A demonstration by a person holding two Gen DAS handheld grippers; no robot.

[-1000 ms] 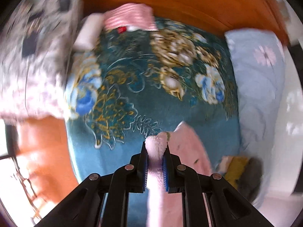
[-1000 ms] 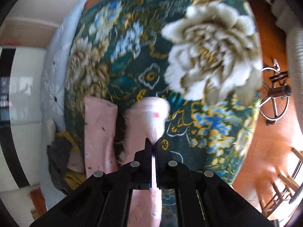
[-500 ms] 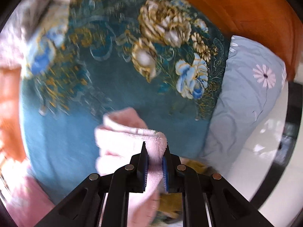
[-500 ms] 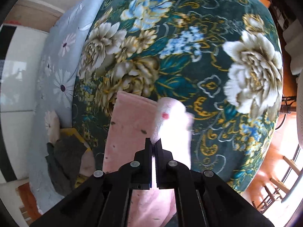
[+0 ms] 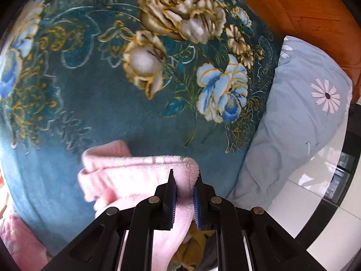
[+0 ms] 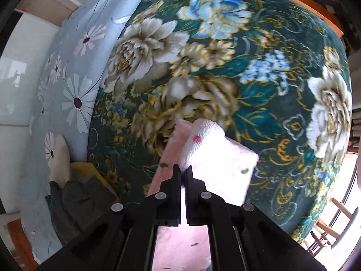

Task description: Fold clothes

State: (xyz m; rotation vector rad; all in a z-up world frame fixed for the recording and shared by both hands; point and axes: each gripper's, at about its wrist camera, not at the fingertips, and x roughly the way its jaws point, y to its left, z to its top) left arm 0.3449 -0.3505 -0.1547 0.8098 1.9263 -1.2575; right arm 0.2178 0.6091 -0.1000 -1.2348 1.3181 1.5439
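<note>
Left gripper (image 5: 184, 181): pinches a thick fold of the pink fleece garment (image 5: 126, 176) between its blue pads.
Right gripper (image 6: 182, 173): pressed together on a thin edge of the same garment (image 6: 216, 158), beside a small red mark.
Garment: partly doubled over on the floral blanket (image 5: 112, 103), its near end hanging toward the cameras.
Step in hand: likely carrying the held edge over the lower layer.
Doing it well: keep both pinches level and the edge taut, line up the edges, lower together.
Farther off: a daisy-print sheet (image 6: 74, 83) lies along the blanket's edge.
</note>
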